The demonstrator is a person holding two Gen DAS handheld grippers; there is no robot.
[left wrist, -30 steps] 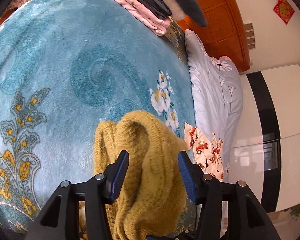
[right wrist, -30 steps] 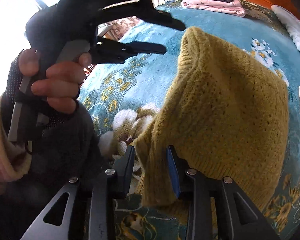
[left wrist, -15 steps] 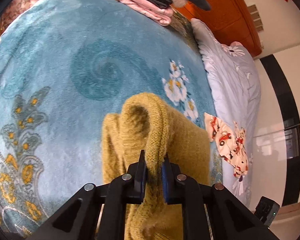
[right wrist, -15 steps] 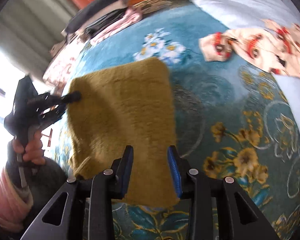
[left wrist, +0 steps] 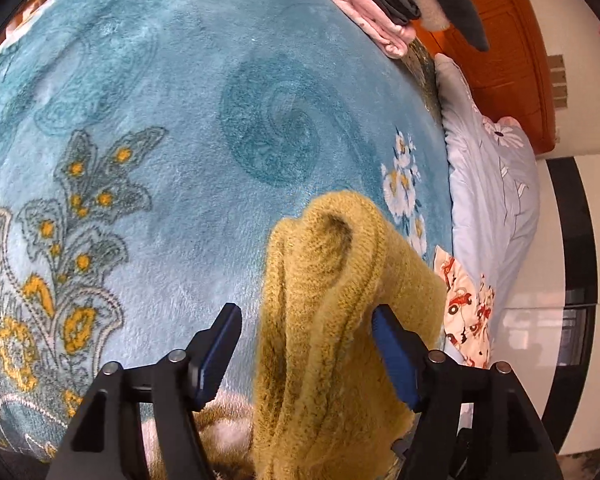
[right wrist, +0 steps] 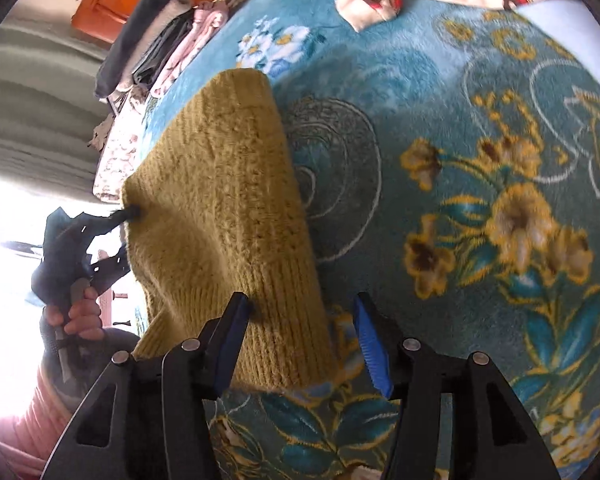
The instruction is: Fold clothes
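A mustard-yellow knitted sweater (left wrist: 332, 320) lies folded on the teal floral blanket (left wrist: 180, 120). In the left wrist view my left gripper (left wrist: 308, 344) is open, its blue pads either side of a bunched fold of the sweater. In the right wrist view the sweater (right wrist: 228, 200) lies flat, ribbed hem toward me. My right gripper (right wrist: 304, 336) is open, with the hem corner between its jaws. The left gripper (right wrist: 112, 240) shows at the sweater's far-left edge, held by a hand.
A stack of folded clothes (left wrist: 380, 4), pink, black and grey, sits at the blanket's far edge by an orange wooden headboard (left wrist: 500, 40). A pale blue floral quilt (left wrist: 496, 200) and a red-patterned cloth (left wrist: 464, 312) lie to the right.
Both grippers have opened: the left was shut on the sweater fold half a second ago and has let go; the right has opened wider. The sweater now lies on the blanket.
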